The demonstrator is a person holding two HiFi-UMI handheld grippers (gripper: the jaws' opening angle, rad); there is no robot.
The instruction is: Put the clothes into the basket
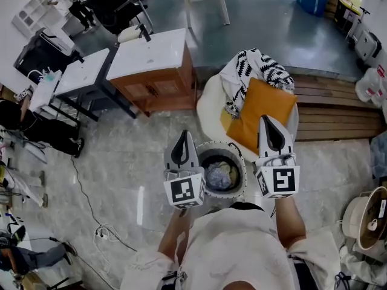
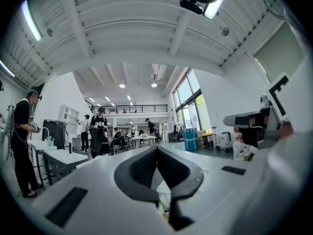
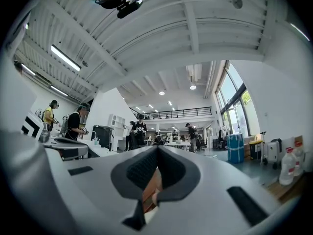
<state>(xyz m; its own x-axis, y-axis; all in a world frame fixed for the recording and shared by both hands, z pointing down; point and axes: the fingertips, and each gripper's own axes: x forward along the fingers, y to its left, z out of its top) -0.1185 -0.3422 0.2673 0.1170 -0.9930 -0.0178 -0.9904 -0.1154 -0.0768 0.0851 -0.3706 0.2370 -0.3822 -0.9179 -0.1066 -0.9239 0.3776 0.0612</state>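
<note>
1. Left gripper [image 1: 184,133] [image 2: 157,149]: held level over the floor ahead of the person's chest. Jaws fully together, nothing between them.
2. Right gripper [image 1: 266,119] [image 3: 157,149]: held level beside the left one, well apart from it. Jaws meet at the tips and grip nothing. Orange shows through the gap behind the tips, lying beyond the jaws.
3. Basket [image 1: 242,163]: round, white-rimmed, on the floor between the two grippers and below them, close to the person's feet.
4. Crumpled grey-blue cloth [image 1: 219,175]: inside the basket, clear of both grippers.
5. Orange fabric piece [image 1: 261,109]: spread on the white seat [image 1: 208,104] just beyond the basket. In the head view the right gripper's tips overlap its near edge; contact cannot be told.
6. Black-and-white patterned cloth [image 1: 257,70]: heaped at the back of the same seat, partly under the orange piece, beyond both grippers.
7. Floor [image 1: 121,162]: pale marble. The open stretch lies left of the basket, with a cable [image 1: 91,213] trailing across it.
8. Cabinet [image 1: 154,71]: wooden, white-topped, standing just left of the seat.
9. Wooden platform [image 1: 338,110]: slatted, bounding the seat on the right.
10. Desks [image 1: 78,77]: beyond the cabinet, at far left.
</note>
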